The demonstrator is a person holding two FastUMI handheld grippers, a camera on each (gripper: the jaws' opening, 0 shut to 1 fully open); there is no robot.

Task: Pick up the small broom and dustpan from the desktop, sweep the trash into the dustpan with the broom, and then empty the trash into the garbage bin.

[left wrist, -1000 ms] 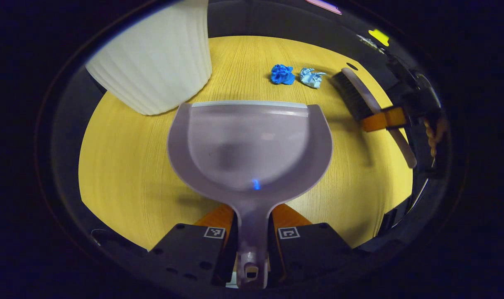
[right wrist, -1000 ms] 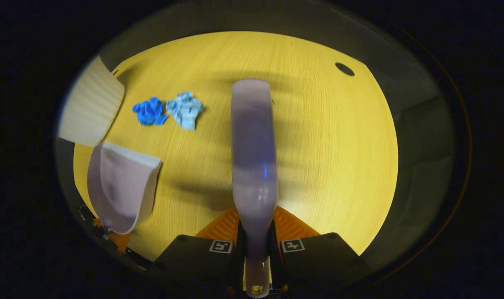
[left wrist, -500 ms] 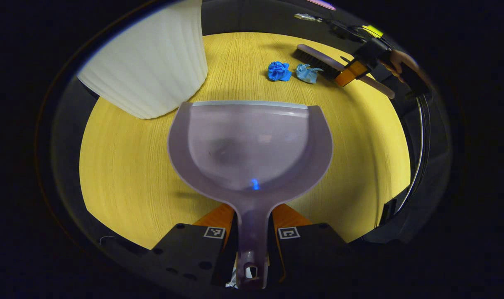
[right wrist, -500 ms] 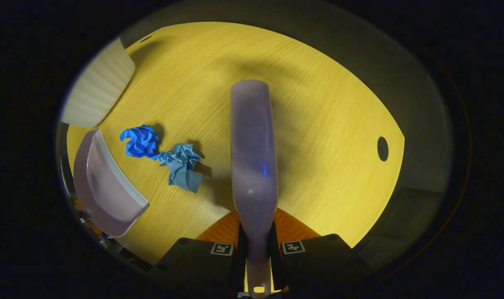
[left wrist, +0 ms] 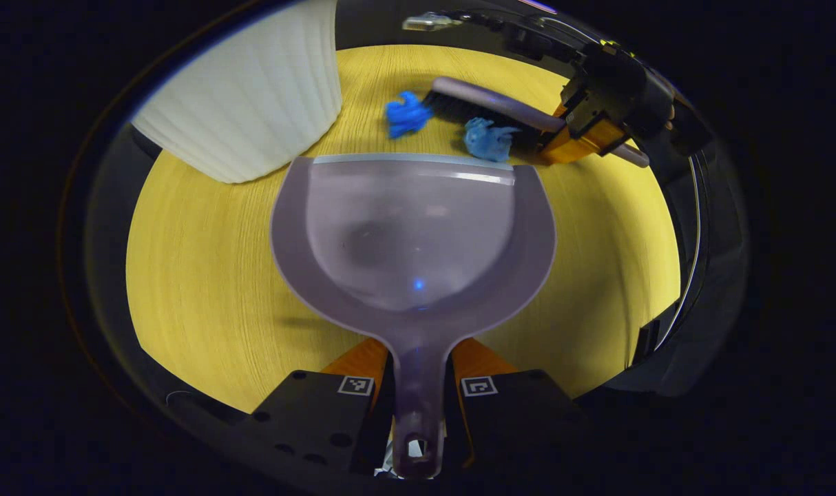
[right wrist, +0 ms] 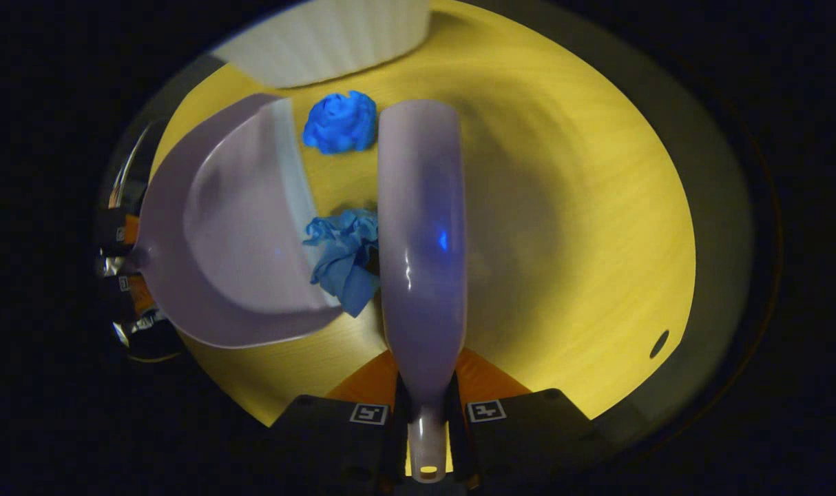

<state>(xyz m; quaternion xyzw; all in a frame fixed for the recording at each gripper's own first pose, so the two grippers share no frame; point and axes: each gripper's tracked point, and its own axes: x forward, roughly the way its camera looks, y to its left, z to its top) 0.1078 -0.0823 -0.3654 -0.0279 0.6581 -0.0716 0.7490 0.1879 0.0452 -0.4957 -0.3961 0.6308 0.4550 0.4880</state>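
Over on the left, the white ribbed garbage bin is standing on the yellow wooden desktop, just beyond the dustpan's left corner. The left gripper is clamping the handle of the pale lilac dustpan between both fingers, holding it with its open lip facing away toward the trash. Just past that lip, a bright blue paper ball is lying to the left and a lighter blue crumpled wad is sitting close against the lip's right end. The small broom is resting its dark bristles right behind both pieces, its handle running off right into the right gripper, which is pinching it firmly. In the right gripper view, the broom's back is filling the middle, the lighter wad is being squeezed between broom and dustpan lip, and the bright ball is touching the broom's left side farther out. The only markings I can see are small square black-and-white code tags on the gripper bodies; no readable writing.
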